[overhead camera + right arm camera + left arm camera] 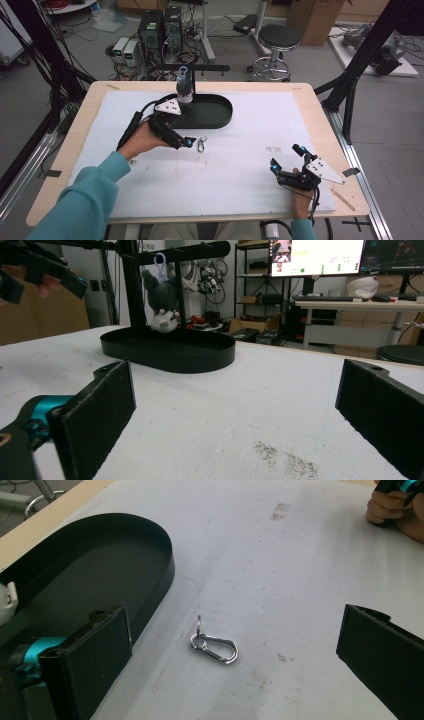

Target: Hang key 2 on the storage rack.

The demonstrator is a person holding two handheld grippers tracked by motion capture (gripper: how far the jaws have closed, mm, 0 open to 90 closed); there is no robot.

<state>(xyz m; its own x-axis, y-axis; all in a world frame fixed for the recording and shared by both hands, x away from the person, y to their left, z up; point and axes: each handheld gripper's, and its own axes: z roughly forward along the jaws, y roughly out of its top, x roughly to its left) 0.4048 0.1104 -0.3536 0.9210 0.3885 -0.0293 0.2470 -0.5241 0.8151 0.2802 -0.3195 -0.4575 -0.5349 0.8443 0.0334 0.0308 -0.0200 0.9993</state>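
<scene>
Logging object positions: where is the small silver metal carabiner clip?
The small silver metal carabiner clip lies on the white mat, between the open left gripper and the black oval tray.

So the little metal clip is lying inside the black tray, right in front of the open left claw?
Not quite. The metal clip lies on the white mat beside the black tray, not inside it, as the left gripper view shows. The left claw is indeed open in front of it.
</scene>
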